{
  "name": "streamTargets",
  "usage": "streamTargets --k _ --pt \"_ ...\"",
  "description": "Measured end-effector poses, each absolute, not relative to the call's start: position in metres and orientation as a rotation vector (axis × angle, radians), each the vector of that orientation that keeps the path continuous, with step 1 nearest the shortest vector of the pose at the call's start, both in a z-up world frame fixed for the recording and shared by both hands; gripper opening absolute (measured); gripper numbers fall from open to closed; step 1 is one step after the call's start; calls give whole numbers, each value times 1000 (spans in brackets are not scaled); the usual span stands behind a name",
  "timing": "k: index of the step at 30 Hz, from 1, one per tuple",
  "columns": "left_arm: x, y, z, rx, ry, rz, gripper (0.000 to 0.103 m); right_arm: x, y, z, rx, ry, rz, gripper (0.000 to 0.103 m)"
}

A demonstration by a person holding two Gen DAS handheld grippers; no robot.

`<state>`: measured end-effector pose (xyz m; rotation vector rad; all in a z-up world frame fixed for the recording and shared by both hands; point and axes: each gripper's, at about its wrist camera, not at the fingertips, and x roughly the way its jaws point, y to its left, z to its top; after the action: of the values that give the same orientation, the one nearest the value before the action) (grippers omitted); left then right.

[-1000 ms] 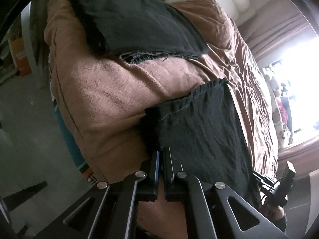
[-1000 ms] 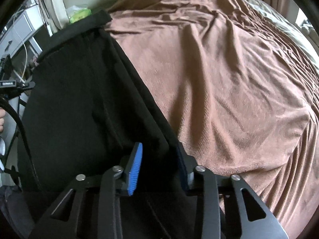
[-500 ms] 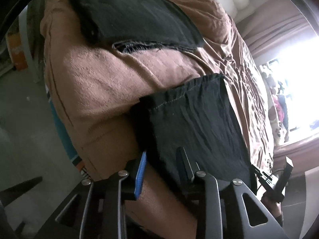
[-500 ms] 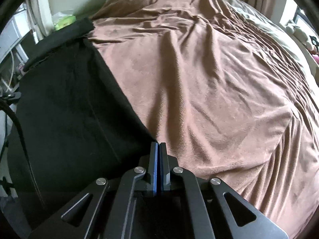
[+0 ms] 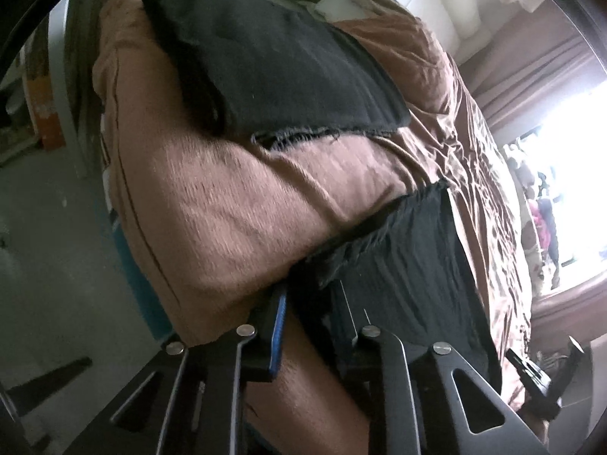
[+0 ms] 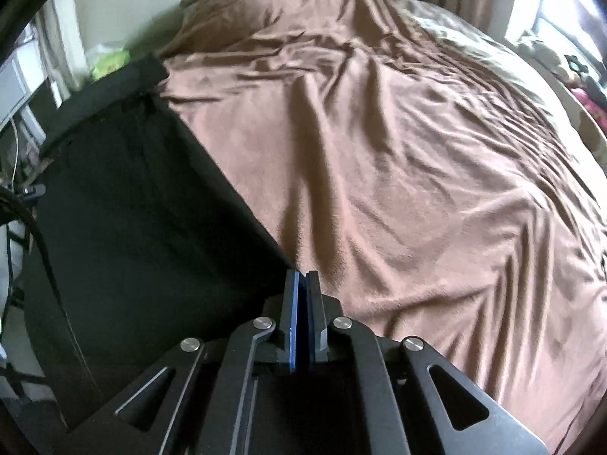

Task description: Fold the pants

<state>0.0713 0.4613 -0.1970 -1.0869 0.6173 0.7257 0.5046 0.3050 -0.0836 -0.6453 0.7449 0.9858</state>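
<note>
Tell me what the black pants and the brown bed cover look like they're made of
Black pants: matte woven cloth, maybe cotton; a frayed, threadbare hem shows in the left wrist view. Brown bed cover: soft, fleece-like fabric with a short nap and slight sheen, wrinkling in soft folds. Exact fibres can't be told.

Left tongs (image 5: 313, 326) angled downward, jaws closing; right tongs (image 6: 302, 303) angled downward, jaws pressed fully together.

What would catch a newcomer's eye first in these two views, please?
The black fabric pants lie along the left of the wrinkled brown bed blanket, which fills the right wrist view. The right gripper is pinched shut at the pants' near edge. In the left wrist view, the left gripper is closing around a frayed black hem.
</note>
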Motion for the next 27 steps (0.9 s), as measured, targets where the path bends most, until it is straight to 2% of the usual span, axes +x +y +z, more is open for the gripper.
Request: streamTargets --k 3,5,7,9,27 --pt "69 463 -197 -1102 624 708 23 500 286 -76 -590 767 973 1" --pt "68 461 -196 -1113 626 689 27 499 273 -70 -558 772 959 1" --pt "67 459 -196 -1136 614 655 42 493 256 -64 -510 781 952 1" --pt "67 457 -197 -1154 603 631 45 486 244 -59 -486 780 940 1" --pt "76 473 -218 -1205 524 462 45 431 152 -58 -277 859 845 1"
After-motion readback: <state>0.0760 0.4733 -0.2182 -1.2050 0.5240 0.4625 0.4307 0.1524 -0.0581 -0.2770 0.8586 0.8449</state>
